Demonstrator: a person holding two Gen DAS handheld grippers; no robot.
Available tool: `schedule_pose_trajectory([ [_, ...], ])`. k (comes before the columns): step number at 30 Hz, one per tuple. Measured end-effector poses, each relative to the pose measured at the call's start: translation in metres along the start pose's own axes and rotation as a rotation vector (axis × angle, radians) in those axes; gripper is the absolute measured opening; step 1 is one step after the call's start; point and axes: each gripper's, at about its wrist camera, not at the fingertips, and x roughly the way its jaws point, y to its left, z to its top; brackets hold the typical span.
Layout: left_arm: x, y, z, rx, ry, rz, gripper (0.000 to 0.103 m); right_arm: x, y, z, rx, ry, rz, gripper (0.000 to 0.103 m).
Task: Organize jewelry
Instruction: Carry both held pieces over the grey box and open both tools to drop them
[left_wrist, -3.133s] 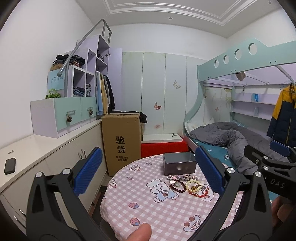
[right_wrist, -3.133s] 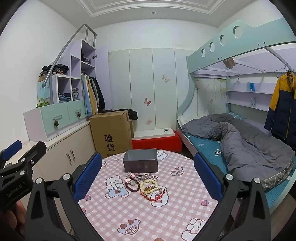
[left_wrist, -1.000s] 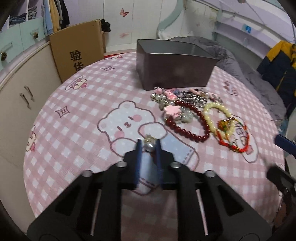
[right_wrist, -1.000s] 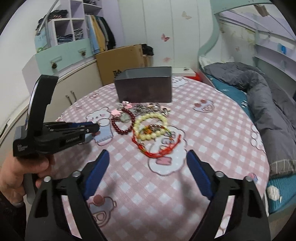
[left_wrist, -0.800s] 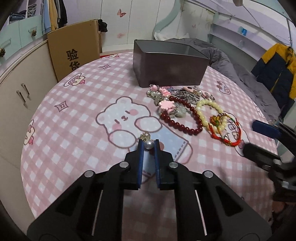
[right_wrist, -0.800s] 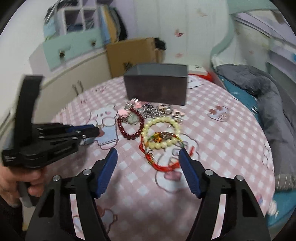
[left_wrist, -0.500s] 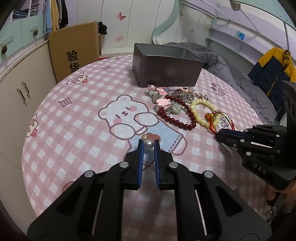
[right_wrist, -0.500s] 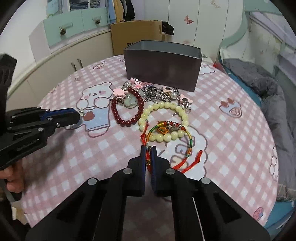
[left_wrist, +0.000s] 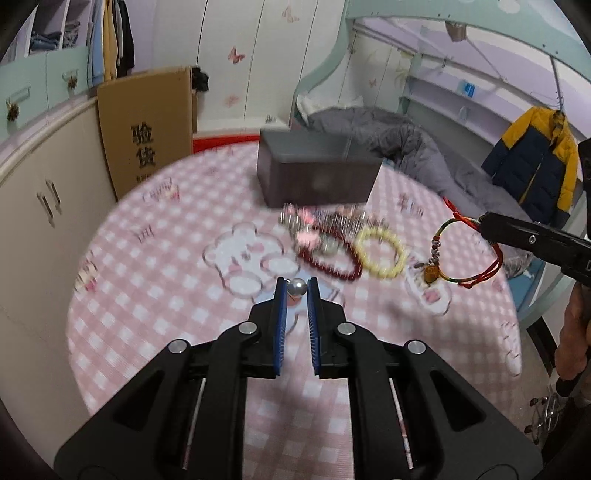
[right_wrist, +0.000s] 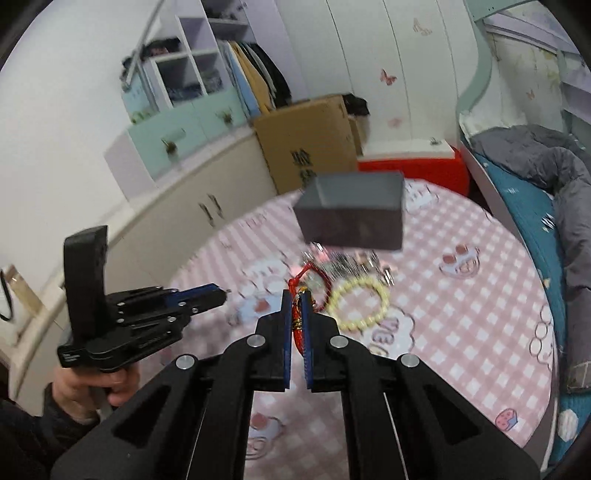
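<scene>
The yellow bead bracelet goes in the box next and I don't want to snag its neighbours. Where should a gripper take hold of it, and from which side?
Grip the yellow bead bracelet from above on its arc farthest from the dark red bead bracelet, one finger inside the loop and one outside. It lies flat as an open ring on the table, and that side looks bare, while the opposite arc sits close against the red beads.

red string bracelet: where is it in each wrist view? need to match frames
Left wrist: red string bracelet at right of centre, hanging above the table from the right tongs.
Right wrist: just below centre, a red strip pinched at the tongs' tips.
Shared landmark: grey box, behind the jewelry pile in both views.
</scene>
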Motion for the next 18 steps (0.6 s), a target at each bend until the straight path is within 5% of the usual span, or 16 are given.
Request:
schedule_pose_trajectory([
  [10,-0.022,0.001,0.081,0.014,-0.116,-0.024,0.011,-0.026,0.003,0.068,-0.036,-0.111,0.039,0.004],
  [18,0.014,-0.010,0.154,0.024,-0.103,-0.061,0.011,0.006,-0.016,0.138,-0.024,-0.123,0.030,0.004],
])
